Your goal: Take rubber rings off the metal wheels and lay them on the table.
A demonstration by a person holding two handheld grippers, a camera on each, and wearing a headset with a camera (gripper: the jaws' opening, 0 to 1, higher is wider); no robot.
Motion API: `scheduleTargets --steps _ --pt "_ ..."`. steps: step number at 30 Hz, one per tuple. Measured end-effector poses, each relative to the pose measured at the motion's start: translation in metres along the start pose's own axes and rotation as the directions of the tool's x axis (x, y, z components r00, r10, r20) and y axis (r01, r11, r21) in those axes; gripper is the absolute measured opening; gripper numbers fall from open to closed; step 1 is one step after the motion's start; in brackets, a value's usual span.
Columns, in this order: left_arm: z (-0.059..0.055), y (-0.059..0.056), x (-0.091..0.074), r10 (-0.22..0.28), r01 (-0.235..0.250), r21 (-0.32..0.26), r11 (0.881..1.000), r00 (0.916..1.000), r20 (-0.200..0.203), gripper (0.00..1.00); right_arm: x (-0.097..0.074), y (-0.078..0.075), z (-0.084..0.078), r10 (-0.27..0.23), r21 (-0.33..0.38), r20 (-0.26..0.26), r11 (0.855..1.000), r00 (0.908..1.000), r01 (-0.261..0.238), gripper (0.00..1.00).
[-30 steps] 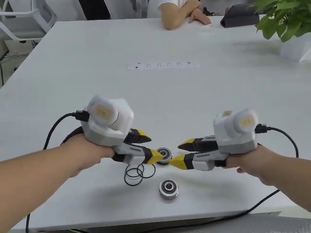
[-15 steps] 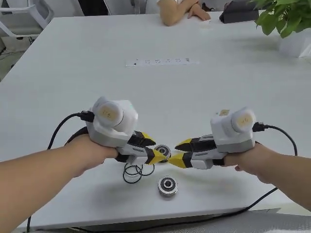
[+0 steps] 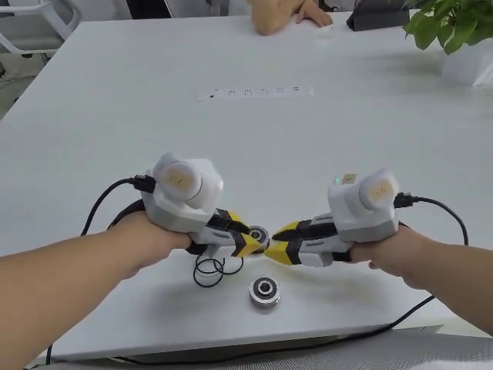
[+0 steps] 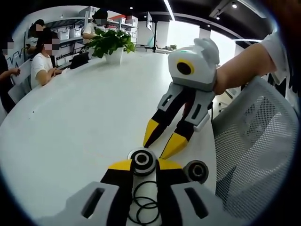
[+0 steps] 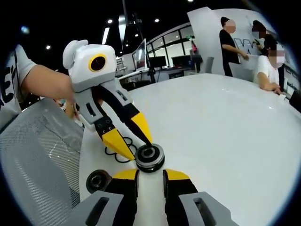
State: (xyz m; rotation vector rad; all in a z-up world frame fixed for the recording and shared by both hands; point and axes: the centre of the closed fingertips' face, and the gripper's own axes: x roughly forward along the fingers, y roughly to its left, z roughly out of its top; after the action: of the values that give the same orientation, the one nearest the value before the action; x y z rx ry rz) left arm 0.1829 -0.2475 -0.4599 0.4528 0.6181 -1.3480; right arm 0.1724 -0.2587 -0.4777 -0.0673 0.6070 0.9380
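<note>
wheel point(image 5: 149, 156): flanked by left gripper point(image 5: 139, 149) tips, clamping not discernible | right gripper point(image 4: 155, 149): parted slightly, tips just short of wheel

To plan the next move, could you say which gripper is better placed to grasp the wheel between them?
Probably left: the left gripper has its jaws astride the wheel; the right gripper sits just short.

The left claw point(image 3: 248, 236) and right claw point(image 3: 277, 242) have drawn closer together around the metal wheel point(image 3: 259, 233).
</note>
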Motion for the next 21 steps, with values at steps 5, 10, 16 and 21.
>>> scheduleTargets --steps 5,10,16,21 --pt "0.0002 0.0024 0.0009 0.009 -0.009 0.006 1.0 1.0 0.002 0.11 0.0013 -0.0008 0.0007 -0.003 -0.004 0.0 1.0 1.0 0.003 0.17" --pt "0.0018 0.0004 0.0044 0.017 -0.017 0.043 0.999 0.9998 0.002 0.1 0.0023 -0.0008 0.0013 -0.005 -0.008 0.0 1.0 1.0 0.005 0.16" --pt "0.0039 0.0001 0.0064 0.031 -0.031 0.056 0.998 0.9995 0.007 0.09 0.0024 0.0 0.0016 -0.006 -0.016 -0.003 1.0 1.0 0.006 0.15" --pt "0.0031 0.0005 0.0078 0.045 -0.045 0.061 0.997 0.999 0.01 0.07 0.0021 0.0003 0.0016 -0.006 -0.024 -0.003 1.0 1.0 0.006 0.14"
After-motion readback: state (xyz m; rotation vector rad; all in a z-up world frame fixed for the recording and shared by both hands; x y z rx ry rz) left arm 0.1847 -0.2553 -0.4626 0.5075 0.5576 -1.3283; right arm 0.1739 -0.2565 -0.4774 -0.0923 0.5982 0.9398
